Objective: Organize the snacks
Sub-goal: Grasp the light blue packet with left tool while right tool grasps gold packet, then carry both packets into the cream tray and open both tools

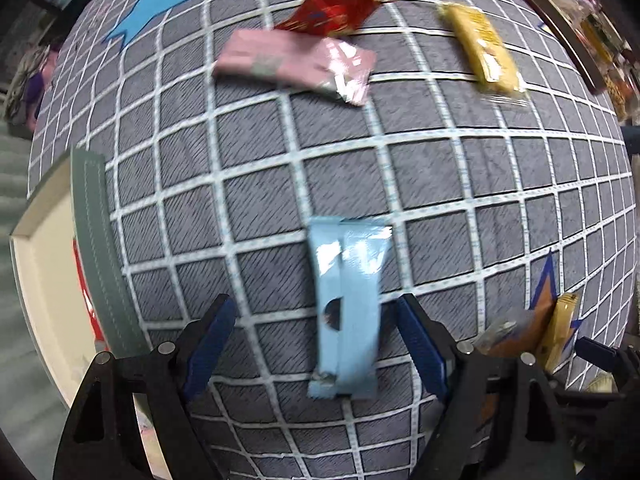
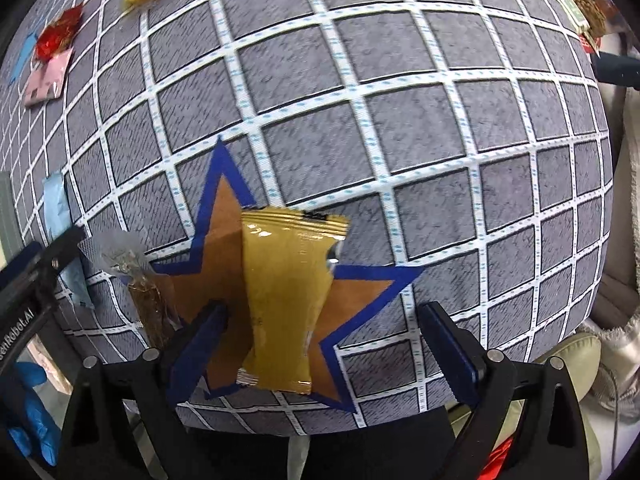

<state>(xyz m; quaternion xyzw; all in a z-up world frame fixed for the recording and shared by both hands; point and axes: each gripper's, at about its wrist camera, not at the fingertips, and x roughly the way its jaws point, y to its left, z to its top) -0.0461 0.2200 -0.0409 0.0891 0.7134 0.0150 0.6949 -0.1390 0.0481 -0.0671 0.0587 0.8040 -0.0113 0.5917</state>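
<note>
A light blue snack pack (image 1: 347, 304) lies on the grey checked cloth between the open fingers of my left gripper (image 1: 318, 324), which does not touch it. A mustard-yellow snack pack (image 2: 286, 300) lies on the brown star with a blue border (image 2: 224, 248), between the open fingers of my right gripper (image 2: 324, 340). A clear-wrapped brown snack (image 2: 138, 280) lies at the star's left point. Farther off lie a pink pack (image 1: 296, 64), a red pack (image 1: 332, 12) and a pale yellow pack (image 1: 482, 46).
A green-rimmed box (image 1: 92, 256) with a cream inside stands at the table's left edge. A blue star (image 1: 150, 10) marks the far left of the cloth. A dark-rimmed tray of assorted snacks (image 1: 580, 28) sits at the far right. The table's front edge is close below the brown star.
</note>
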